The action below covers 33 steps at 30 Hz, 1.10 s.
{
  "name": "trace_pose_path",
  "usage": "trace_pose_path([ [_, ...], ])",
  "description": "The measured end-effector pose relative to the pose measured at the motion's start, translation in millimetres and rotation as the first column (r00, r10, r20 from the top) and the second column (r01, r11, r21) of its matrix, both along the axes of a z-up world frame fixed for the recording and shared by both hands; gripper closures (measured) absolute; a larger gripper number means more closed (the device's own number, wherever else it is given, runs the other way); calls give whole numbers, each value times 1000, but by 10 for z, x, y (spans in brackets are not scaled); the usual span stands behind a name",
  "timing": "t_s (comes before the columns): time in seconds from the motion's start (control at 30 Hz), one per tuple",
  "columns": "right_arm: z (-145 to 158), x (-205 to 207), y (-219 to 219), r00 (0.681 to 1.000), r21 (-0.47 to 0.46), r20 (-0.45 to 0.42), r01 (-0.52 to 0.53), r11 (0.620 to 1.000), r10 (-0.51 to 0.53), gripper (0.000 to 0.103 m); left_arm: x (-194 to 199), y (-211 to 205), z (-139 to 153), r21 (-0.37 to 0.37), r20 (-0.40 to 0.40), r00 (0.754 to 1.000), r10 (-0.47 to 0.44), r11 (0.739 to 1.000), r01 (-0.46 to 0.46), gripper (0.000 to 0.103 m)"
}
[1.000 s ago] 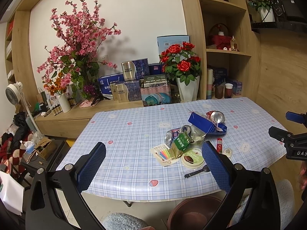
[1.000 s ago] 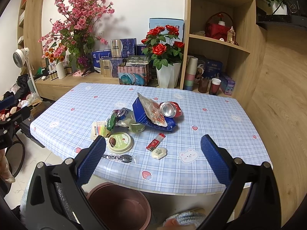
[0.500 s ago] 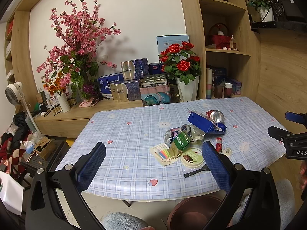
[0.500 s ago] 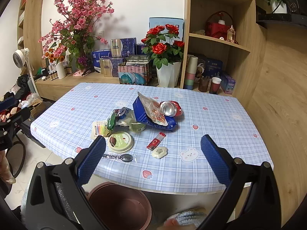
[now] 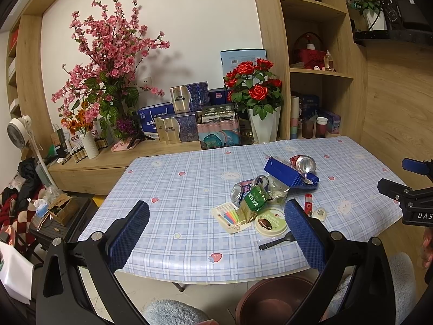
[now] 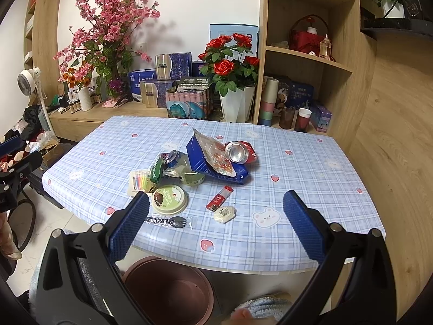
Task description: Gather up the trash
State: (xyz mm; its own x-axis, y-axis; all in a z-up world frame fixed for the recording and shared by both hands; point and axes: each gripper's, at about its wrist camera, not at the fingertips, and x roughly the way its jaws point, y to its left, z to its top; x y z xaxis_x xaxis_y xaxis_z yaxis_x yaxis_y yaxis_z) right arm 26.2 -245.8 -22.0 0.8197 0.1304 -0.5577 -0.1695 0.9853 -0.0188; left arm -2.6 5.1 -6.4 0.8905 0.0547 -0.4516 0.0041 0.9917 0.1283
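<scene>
Both grippers, left gripper (image 5: pixel 216 233) and right gripper (image 6: pixel 216 222), fingers wide, empty, short of desk (image 6: pixel 311 162). Trash pile mid-desk. Crushed can (image 6: pixel 239 152): light, thin, slick; pinch across body. Foil wrapper (image 6: pixel 216 159): limp, grip edge. Bin (image 6: pixel 169 289) below near edge.

Tabletop (image 6: pixel 311 168): pale blue and white plaid, printed with pink strawberries and white bears. Fingers (image 6: pixel 303 230): dark blue, textured pads on black frames. Box (image 6: pixel 200 159): dark blue. Can (image 6: pixel 239 153): red body, silver end. Round lid (image 6: pixel 169 199): light green with a brown emblem. Small tube (image 6: pixel 219 201): red. Packet (image 5: pixel 255 197): green. Spoon (image 5: pixel 276 242): black. Bin (image 6: pixel 169 291) under the near table edge: reddish brown. Roses (image 6: pixel 230 54): red, in a white vase.
</scene>
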Motion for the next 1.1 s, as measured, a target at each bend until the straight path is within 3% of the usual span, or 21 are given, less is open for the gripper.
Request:
trace_pose_path([
  [0.47,-101,21,-32,1000,42,-2,6,999,-6,5,2,-82,-173,26,29,1000,-11,1000,10,5],
  [0.67,-157,93,-80,1000,80,2,8,997,-8,5,92,-36,-273,17,-2,1000,-30,999,30,5],
  [0.87,-273,203,54,1000,-61,1,-9,998,9,5,157,21,-361,-2,12,998,-54,999,54,5],
  [0.97,-362,290,137,1000,-145,-23,-14,989,10,5,267,59,-456,-24,-48,997,-61,998,60,5],
  [1.1,-472,399,134,998,-162,-70,-3,987,-9,6,364,134,-571,-62,-99,994,-55,997,49,5],
])
